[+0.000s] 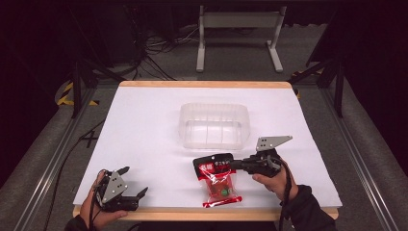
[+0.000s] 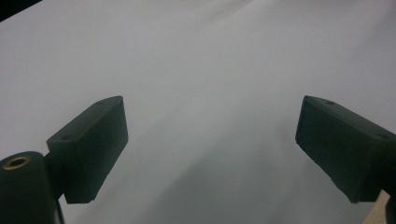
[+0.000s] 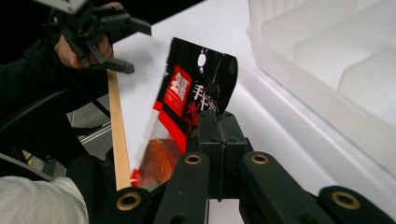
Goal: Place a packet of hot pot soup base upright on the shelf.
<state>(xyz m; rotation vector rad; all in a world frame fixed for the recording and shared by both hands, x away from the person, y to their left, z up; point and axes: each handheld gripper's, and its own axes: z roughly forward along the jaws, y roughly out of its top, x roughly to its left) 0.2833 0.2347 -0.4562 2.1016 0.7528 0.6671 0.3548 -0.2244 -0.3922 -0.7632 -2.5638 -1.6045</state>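
Note:
A red and black snack packet (image 1: 219,185) lies near the table's front edge, right of the middle, with its black top end lifted. My right gripper (image 1: 225,163) is shut on that top end, reaching in from the right. In the right gripper view the packet (image 3: 191,88) hangs tilted from the closed jaws of my right gripper (image 3: 219,120). My left gripper (image 1: 133,182) rests at the front left corner, open with nothing between its fingers. The left gripper view has my left gripper (image 2: 210,135) wide apart over bare white table.
A clear ribbed plastic tub (image 1: 214,111) stands at the table's middle, just beyond the packet, and sits close on the right as the tub (image 3: 327,60) in the right gripper view. A wooden strip (image 1: 159,213) edges the white table. A grey metal stand (image 1: 239,29) and cables lie on the floor behind.

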